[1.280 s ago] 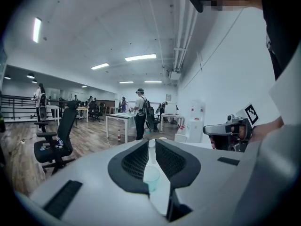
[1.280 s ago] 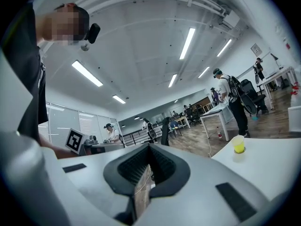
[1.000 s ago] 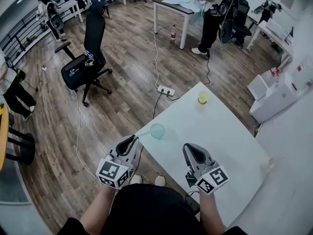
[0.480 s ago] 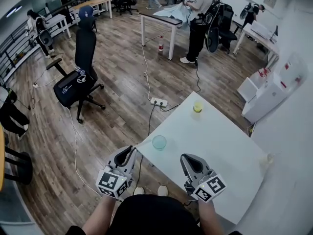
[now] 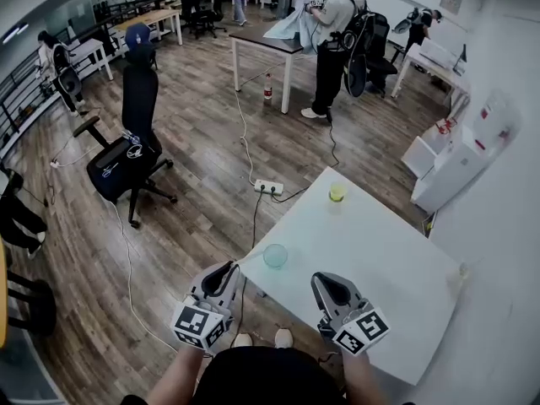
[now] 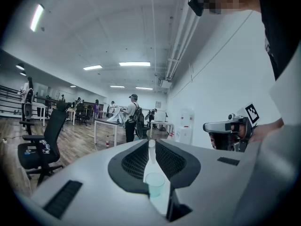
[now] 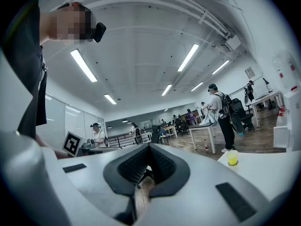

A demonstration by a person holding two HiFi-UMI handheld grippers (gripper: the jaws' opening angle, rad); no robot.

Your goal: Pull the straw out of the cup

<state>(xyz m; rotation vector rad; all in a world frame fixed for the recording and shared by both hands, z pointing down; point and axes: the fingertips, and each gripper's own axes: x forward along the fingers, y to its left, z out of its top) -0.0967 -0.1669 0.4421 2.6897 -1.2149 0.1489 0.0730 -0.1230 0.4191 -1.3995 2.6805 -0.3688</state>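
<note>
A clear teal cup (image 5: 275,256) stands near the left corner of the white table (image 5: 380,260). A yellow cup (image 5: 337,193) stands at the table's far corner. No straw can be made out in either cup. My left gripper (image 5: 226,270) hovers just off the table's near left edge, short of the teal cup. It points level at the teal cup (image 6: 155,184), which shows through the narrow gap of its jaws. My right gripper (image 5: 321,280) is over the near edge, slightly parted and empty. The yellow cup (image 7: 232,157) lies off to its right.
A black office chair (image 5: 126,142) stands on the wood floor to the left. A power strip (image 5: 267,187) with cables lies just beyond the table. A white cabinet (image 5: 456,167) is at the right. People stand around a far table (image 5: 261,40).
The head camera has tipped up, so the table and both cups sit lower in the picture and nearer the grippers. Both grippers stay side by side with their jaws unchanged.
</note>
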